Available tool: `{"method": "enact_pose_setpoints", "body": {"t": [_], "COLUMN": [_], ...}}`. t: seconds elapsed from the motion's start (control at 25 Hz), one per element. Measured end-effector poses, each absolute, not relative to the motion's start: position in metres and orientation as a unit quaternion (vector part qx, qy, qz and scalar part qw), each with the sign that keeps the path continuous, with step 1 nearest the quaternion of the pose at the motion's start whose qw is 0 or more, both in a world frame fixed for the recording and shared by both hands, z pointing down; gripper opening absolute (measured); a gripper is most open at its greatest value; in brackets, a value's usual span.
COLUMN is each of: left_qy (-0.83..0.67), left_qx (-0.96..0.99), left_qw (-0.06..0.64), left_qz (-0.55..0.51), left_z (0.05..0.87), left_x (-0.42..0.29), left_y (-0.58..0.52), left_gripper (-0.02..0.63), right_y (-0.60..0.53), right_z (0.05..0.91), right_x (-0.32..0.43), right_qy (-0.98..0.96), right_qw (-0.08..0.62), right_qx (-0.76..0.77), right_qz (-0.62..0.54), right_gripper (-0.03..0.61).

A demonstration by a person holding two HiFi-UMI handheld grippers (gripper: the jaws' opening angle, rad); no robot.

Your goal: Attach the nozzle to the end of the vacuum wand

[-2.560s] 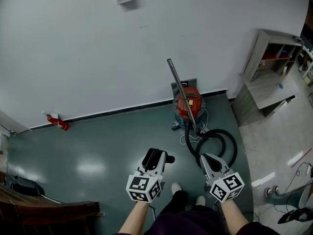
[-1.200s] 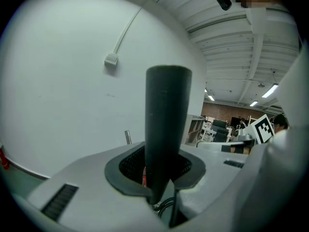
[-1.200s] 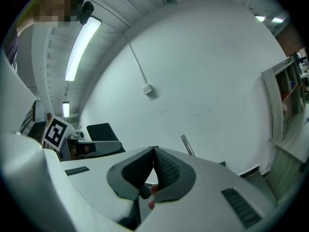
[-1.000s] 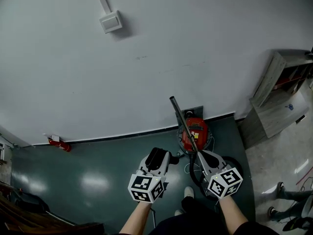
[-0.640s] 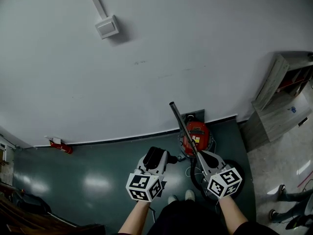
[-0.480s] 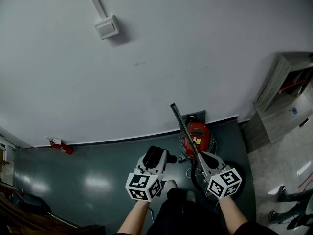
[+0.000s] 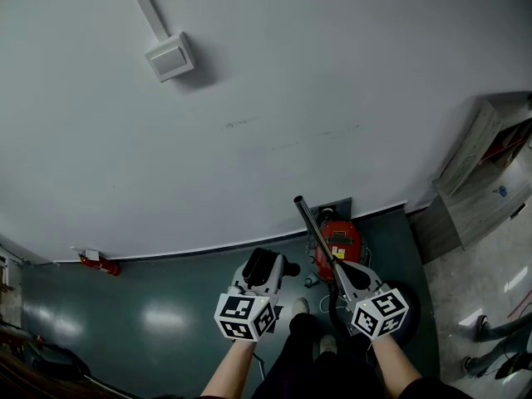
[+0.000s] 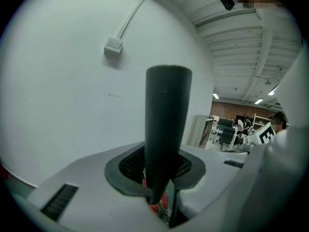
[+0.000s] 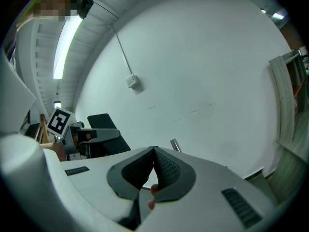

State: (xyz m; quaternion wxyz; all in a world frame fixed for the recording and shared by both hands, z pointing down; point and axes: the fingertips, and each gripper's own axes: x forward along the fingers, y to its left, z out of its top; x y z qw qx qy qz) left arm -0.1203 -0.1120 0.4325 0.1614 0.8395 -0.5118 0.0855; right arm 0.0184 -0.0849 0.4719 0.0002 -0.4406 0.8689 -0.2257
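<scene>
At the far edge of the green floor, where it meets the white wall, we see the red vacuum canister (image 7: 342,241) standing with the vacuum wand (image 7: 314,227) rising from it at a slant and its open metal end up against the wall. A black hose (image 7: 409,304) loops on the floor just right of the canister.

The left gripper (image 7: 266,269) is held low in front of us, left of the canister and apart from the wand. Its jaws are clamped on the nozzle (image 7: 264,264), a dark tube. In the left gripper view the nozzle (image 8: 166,129) stands upright between the pads of the left gripper (image 8: 157,170), its flat top end pointing at the wall.

The right gripper (image 7: 340,266) sits just in front of the canister, its tips near the lower part of the wand. In the right gripper view its jaws meet at the tips with nothing between them (image 9: 154,151), and the wand's metal end (image 9: 175,145) shows just beyond them. The nozzle (image 9: 102,124) shows at the left of that view, well apart from the wand's end.

A grey box (image 7: 170,56) is mounted high on the wall, a red extinguisher (image 7: 98,263) lies at the floor's far left edge, and a grey cabinet (image 7: 482,173) stands at the right.
</scene>
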Motion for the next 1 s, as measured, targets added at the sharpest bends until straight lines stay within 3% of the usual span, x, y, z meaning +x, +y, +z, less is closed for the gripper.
{"method": "enact_pose_setpoints", "body": {"t": [1.0], "left_qy": [-0.449], "left_qx": [0.869], "left_qw": [0.182], "left_qz": [0.097], "left_z": [0.452], "left_x": [-0.153], "left_y": [-0.253], "left_gripper": [0.089], "right_y": [-0.198], "right_z": [0.491], "right_x": [-0.028], "right_qy": [0.847], "right_qw": [-0.047], "right_qx": [-0.488], "right_qz": [-0.206], "right_gripper": [0.017]}}
